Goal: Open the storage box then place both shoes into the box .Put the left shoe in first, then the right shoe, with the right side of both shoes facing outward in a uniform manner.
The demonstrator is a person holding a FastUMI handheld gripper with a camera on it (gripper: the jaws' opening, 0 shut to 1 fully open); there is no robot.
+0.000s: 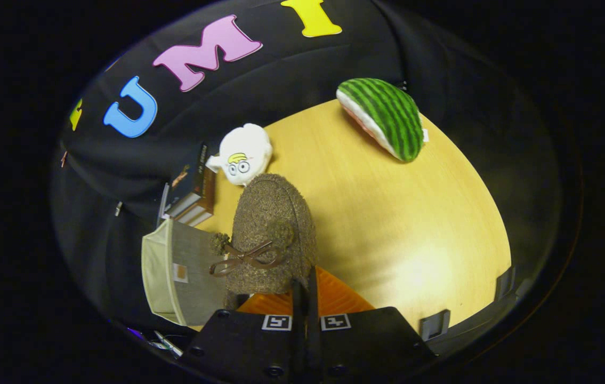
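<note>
Not much to read here. On the tongs [306, 298], each black finger carries a square black-and-white coded marker near its base, a pattern and not lettering. The stacked books [191, 193] beside the white plush toy [243, 154] show printing on the dark top cover and spine, too small and blurred to make out. The storage box [174, 274] has a small pale tag on its grey panel, nothing legible on it. The toy has a drawn face, no words.
</note>
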